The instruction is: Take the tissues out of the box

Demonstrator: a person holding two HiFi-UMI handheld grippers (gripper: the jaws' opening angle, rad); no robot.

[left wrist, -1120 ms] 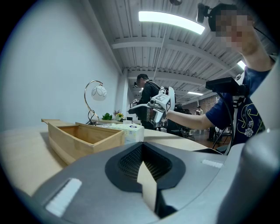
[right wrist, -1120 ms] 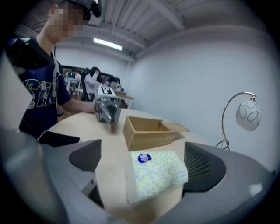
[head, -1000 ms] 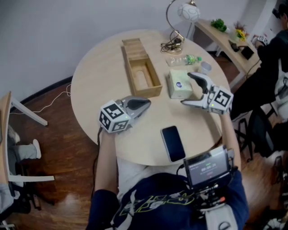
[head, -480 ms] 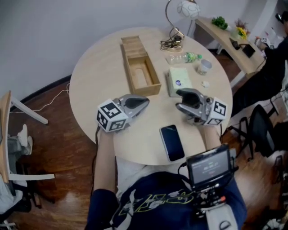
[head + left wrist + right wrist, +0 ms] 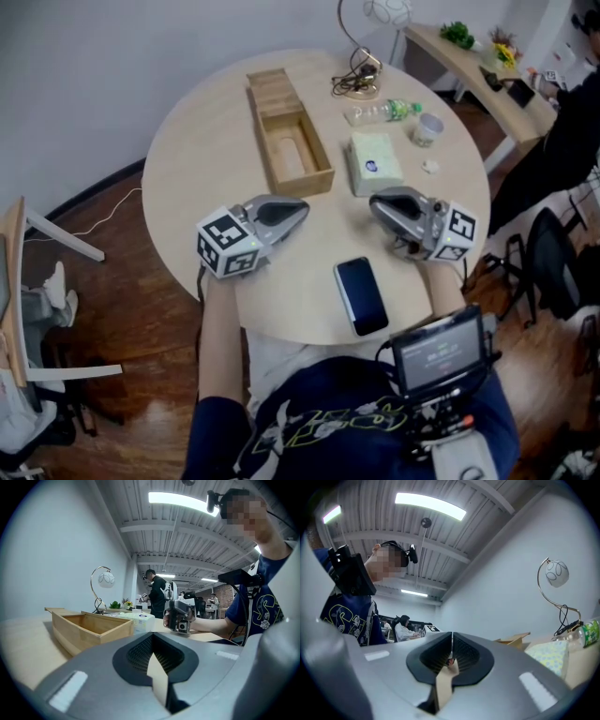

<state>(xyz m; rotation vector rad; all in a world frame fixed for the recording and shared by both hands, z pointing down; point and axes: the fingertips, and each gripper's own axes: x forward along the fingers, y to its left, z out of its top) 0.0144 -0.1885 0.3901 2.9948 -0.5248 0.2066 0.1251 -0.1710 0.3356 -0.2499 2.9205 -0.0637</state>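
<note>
The pale green tissue pack (image 5: 375, 162) lies flat on the round table (image 5: 187, 169), right of the open wooden box (image 5: 289, 141); it also shows in the left gripper view (image 5: 140, 618) and at the right gripper view's edge (image 5: 548, 656). My right gripper (image 5: 375, 202) hovers just in front of the pack, apart from it. Its jaws have just been closing and now meet with nothing between them (image 5: 451, 660). My left gripper (image 5: 305, 208) rests shut near the box's front end, nothing in it (image 5: 157, 667). No loose tissue shows on either gripper.
A black phone (image 5: 361, 295) lies near the table's front edge between the grippers. A plastic bottle (image 5: 380, 111), a small cup (image 5: 428, 128), a lamp base with cable (image 5: 361, 80) and a small white scrap (image 5: 429, 167) sit at the back right.
The right gripper drew back from the tissue pack's right side to its front, rolled over and went from wide open to shut. The left gripper stayed put.
</note>
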